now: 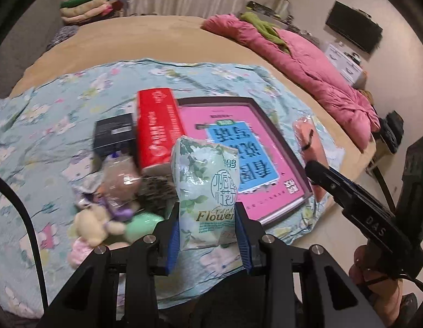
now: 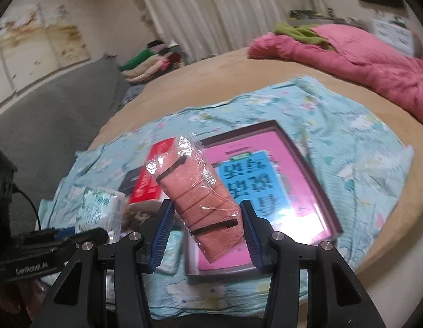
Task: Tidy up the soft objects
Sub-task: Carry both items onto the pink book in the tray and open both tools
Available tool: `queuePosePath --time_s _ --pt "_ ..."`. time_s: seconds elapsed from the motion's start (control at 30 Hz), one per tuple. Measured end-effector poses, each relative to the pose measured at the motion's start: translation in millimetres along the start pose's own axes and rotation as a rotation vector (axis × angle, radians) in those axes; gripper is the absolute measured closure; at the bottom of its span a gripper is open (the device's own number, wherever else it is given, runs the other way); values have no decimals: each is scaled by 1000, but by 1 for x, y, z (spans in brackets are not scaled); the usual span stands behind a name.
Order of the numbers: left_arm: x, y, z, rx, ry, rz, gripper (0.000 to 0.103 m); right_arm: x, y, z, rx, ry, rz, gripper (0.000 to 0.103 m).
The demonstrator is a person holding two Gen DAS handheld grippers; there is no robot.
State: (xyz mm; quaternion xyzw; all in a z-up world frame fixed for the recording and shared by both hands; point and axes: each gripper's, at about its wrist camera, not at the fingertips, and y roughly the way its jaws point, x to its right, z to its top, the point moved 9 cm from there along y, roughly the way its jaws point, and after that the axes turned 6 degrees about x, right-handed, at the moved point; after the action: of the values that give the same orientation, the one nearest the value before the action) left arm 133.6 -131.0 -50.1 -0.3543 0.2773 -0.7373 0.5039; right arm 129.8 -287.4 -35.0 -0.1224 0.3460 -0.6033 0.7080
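Note:
My left gripper is shut on a pale green floral tissue pack, held upright above the blue floral cloth. My right gripper is shut on a salmon face mask in clear wrap, held above the pink-lined box lid. The mask and the right gripper also show at the right of the left wrist view. Small plush toys lie on the cloth left of the left gripper. The tissue pack shows at lower left in the right wrist view.
A red box and a black box sit on the cloth beside the pink-lined lid. A pink quilt lies along the bed's right side. Folded clothes are stacked at the far left.

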Motion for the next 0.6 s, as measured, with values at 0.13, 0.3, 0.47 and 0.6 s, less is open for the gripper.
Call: queuePosePath --time_s 0.13,0.3,0.47,0.6 --pt "21 18 2 -19 28 -31 67 20 5 -2 -3 23 -49 52" --pt "44 45 1 -58 65 -50 67 42 19 -9 -25 59 -92 52" --pt "60 73 -5 -106 101 -59 67 64 35 -17 -56 92 -143 52" --pt "66 92 -13 -145 125 -50 67 80 46 -25 -81 117 -167 52"
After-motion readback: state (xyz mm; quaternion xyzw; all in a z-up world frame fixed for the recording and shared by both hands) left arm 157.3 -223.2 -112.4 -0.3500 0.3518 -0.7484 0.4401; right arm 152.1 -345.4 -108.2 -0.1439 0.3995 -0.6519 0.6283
